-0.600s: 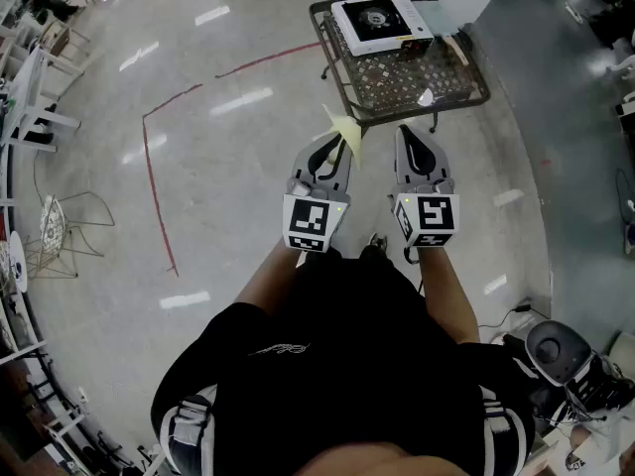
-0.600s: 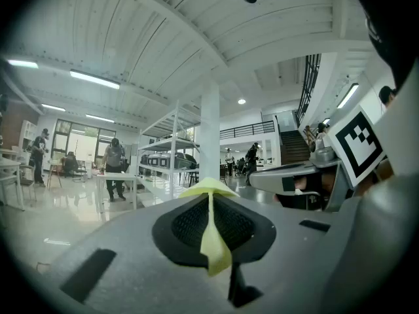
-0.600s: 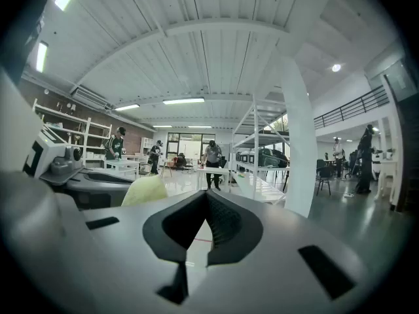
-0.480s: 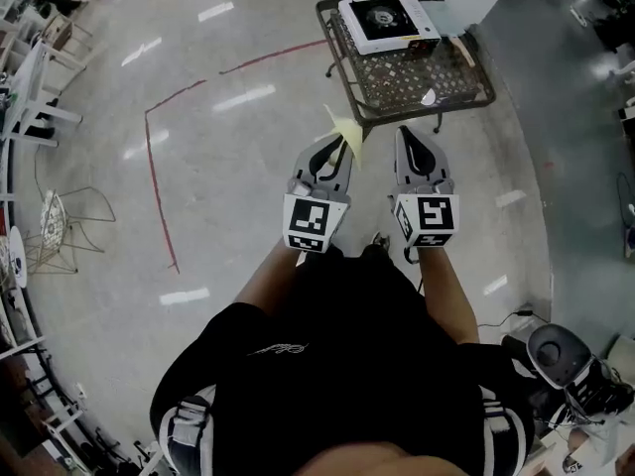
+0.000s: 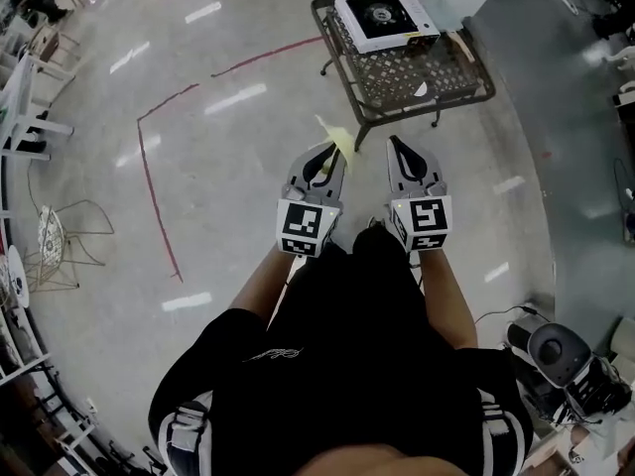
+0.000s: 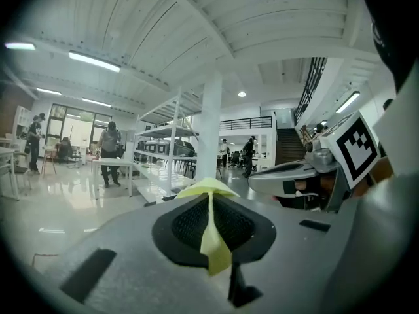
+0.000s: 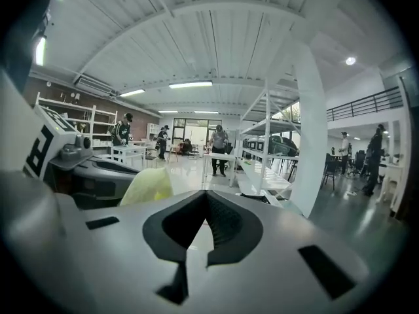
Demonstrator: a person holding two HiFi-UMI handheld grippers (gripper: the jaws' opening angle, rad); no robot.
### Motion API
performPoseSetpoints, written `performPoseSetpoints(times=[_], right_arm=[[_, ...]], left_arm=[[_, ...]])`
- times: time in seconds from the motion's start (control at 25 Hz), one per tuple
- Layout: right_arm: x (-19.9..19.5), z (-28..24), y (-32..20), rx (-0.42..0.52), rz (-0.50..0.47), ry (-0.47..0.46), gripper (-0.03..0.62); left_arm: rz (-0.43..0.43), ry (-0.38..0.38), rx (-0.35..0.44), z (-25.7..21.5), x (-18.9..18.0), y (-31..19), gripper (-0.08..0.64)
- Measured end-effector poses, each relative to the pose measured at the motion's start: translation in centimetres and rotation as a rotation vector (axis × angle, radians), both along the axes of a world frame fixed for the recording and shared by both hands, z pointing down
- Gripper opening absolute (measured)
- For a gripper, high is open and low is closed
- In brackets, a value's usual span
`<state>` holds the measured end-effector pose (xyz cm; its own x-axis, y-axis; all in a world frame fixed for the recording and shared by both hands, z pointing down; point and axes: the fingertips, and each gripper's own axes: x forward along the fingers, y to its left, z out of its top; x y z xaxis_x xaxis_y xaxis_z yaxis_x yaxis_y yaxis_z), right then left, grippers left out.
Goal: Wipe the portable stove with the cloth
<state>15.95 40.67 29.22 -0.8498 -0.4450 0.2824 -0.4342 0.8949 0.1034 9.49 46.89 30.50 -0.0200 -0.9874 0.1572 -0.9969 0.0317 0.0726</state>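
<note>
The portable stove (image 5: 385, 20), white with a black burner top, sits at the far end of a metal mesh table (image 5: 427, 82) ahead of me. Both grippers are held in the air above the floor, well short of the table. My left gripper (image 5: 334, 151) is shut on a yellow cloth (image 5: 340, 134), which sticks out past its tips. In the left gripper view the cloth (image 6: 212, 237) is pinched as a thin fold between the jaws of my left gripper (image 6: 211, 205). My right gripper (image 5: 394, 144) is shut with nothing in it (image 7: 206, 198).
A red tape line (image 5: 149, 157) runs across the polished floor at the left. Wire chairs (image 5: 60, 231) stand at the far left, and a round grey device with cables (image 5: 558, 353) lies at the lower right. White shelving (image 7: 268, 149) and several people stand in the hall.
The table and stove sit slightly higher in the head view, and both grippers have shifted a little left. Both grippers remain shut as before.
</note>
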Motion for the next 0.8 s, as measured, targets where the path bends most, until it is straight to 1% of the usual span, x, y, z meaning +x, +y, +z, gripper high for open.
performPoseSetpoints(times=[0.12,0.28,0.52,0.8], right_arm=[[0.1,0.5,-1.0,0.003,-0.015,0.016,0.005],[0.2,1.6,-4.3,0.002,-0.009,0.016,0.005],[-0.2,2.7,-12.0,-0.034,0.002,0.011,0.005],[0.5,4.4,-19.9,-0.054,-0.08,0.053,0.006]], left_arm=[[0.023,0.002,-0.011,0.7,0.4,-1.4,0.035],[0.016,0.015,-0.034,2.0,0.0,-4.2,0.035],[-0.015,0.045,-0.086,3.3,-1.7,-10.4,0.035],[-0.053,0.076,-0.132,4.0,-2.0,-19.1,0.035]])
